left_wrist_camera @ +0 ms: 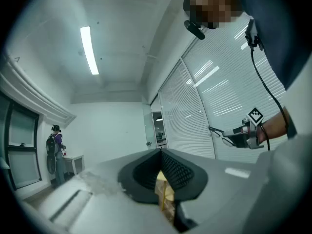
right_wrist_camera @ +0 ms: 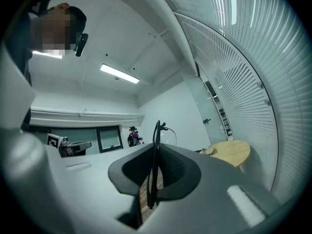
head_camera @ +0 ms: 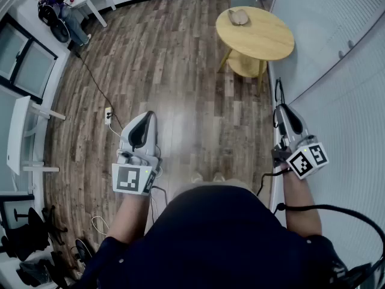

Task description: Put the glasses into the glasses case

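Thin black-framed glasses (right_wrist_camera: pixel 155 158) stand edge-on, pinched between the jaws of the right gripper (head_camera: pixel 284 108). The tan glasses case (head_camera: pixel 239 17) lies near the far edge of the round wooden table (head_camera: pixel 264 41), well apart from them.

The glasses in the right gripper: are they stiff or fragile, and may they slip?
Probably light and fragile: the glasses show only a thin black frame and a clear lens. The right gripper pinches one thin part, so they may swing or slip.

Round wooden table (head_camera: pixel 264 38) on plank floor (head_camera: pixel 180 59), tan glasses case (head_camera: pixel 239 17) near its far edge
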Demonstrator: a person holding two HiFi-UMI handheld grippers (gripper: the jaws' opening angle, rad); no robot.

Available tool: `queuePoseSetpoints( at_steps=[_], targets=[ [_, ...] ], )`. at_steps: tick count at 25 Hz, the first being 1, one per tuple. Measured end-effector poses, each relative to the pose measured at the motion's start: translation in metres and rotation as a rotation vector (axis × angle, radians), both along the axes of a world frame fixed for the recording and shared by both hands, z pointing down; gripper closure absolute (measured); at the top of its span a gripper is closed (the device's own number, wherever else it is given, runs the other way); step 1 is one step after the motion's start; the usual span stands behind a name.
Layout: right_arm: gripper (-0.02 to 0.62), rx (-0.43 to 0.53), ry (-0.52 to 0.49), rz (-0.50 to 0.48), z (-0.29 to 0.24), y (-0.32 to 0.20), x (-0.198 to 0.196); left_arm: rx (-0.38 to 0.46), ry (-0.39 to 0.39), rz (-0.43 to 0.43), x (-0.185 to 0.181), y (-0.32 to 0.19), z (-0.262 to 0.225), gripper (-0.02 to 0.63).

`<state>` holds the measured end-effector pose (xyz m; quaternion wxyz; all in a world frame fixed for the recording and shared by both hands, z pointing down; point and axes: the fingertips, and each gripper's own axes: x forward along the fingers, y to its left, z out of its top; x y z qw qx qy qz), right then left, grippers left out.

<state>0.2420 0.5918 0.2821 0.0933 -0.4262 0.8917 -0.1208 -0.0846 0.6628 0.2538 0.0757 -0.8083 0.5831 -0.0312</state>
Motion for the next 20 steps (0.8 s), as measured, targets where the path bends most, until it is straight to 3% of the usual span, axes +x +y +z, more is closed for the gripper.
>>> queuePoseSetpoints(
  at_steps=[15, 20],
  targets=[
    [0.561, 0.016, -0.004, -0.052, 0.004, 0.0, 0.027, -0.005, -0.024, -0.014, 0.04, 0.002, 0.007, 0.606],
    [0.561, 0.003, 0.006, -0.059, 0.012, -0.01, 0.026, -0.059, -0.035, -0.041, 0.04, 0.0, 0.019, 0.606]
  ],
)
